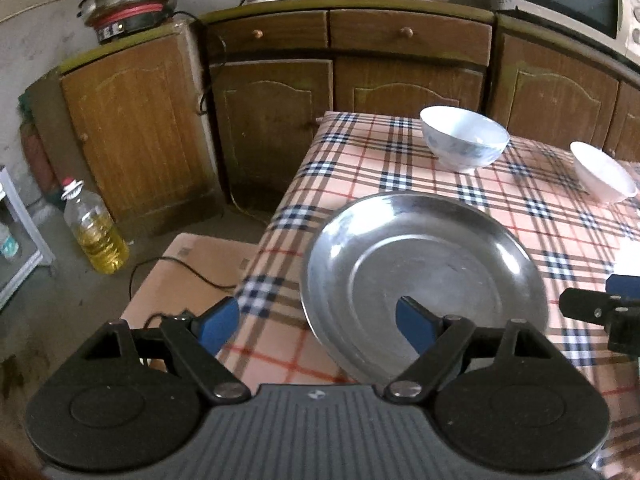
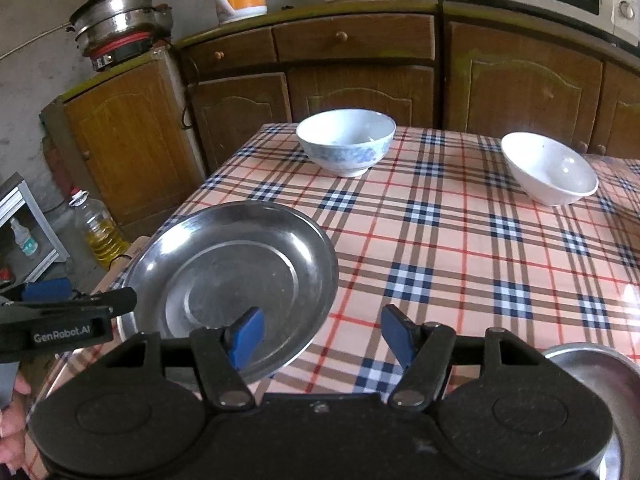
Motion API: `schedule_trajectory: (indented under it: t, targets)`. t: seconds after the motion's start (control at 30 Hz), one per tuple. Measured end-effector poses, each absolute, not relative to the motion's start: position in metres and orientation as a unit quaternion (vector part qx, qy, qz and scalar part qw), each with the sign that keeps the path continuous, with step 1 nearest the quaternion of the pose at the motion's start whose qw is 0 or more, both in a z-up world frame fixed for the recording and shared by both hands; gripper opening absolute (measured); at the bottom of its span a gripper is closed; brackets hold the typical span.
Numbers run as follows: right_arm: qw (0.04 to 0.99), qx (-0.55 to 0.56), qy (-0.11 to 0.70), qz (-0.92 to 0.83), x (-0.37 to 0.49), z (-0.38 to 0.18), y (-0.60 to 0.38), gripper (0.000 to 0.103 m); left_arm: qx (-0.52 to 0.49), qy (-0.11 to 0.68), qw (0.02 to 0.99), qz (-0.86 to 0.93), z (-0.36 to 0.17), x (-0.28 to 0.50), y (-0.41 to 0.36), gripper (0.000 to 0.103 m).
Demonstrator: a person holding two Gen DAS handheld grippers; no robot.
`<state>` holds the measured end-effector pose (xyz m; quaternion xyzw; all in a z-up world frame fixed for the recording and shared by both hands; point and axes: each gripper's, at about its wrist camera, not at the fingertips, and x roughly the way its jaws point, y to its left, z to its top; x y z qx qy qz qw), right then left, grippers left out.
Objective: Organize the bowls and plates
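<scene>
A steel plate (image 1: 424, 280) lies on the checked table near its left front edge; it also shows in the right wrist view (image 2: 232, 276). My left gripper (image 1: 318, 326) is open, its right finger over the plate's near rim, its left finger off the table edge. My right gripper (image 2: 322, 334) is open and empty, its left finger over the plate's near right rim. A blue-patterned white bowl (image 2: 346, 140) stands at the far side, a plain white bowl (image 2: 550, 168) to its right. A second steel dish (image 2: 600, 364) peeks in at the lower right.
The checked tablecloth (image 2: 440, 240) covers the table. Wooden cabinets (image 1: 276, 120) stand behind it, with pots, a kettle and a microwave on top. An oil bottle (image 1: 96, 232), a cardboard box (image 1: 192, 276) and a black cable sit on the floor at left.
</scene>
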<state>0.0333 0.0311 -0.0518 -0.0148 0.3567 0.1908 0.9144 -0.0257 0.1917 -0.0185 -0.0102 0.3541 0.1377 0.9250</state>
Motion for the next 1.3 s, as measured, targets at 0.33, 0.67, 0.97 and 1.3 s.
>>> schedule_trajectory:
  t: [0.33,0.67,0.97,1.3]
  targets:
    - [0.906,0.003,0.382,0.18,0.065,-0.075,0.046,0.078,-0.002,0.349,0.929,0.121,-0.03,0.001,0.206,0.087]
    - [0.902,0.023,0.396,0.173,0.089,-0.094,0.056,0.077,-0.039,0.369,0.922,0.109,-0.046,0.018,0.222,0.063]
    - [0.902,0.026,0.396,0.17,0.09,-0.096,0.059,0.026,-0.032,0.365,0.925,0.097,-0.051,0.02,0.219,0.028]
    - [0.91,0.03,0.375,0.174,0.073,-0.074,0.044,0.024,-0.052,0.348,0.931,0.1,-0.032,0.004,0.214,0.025]
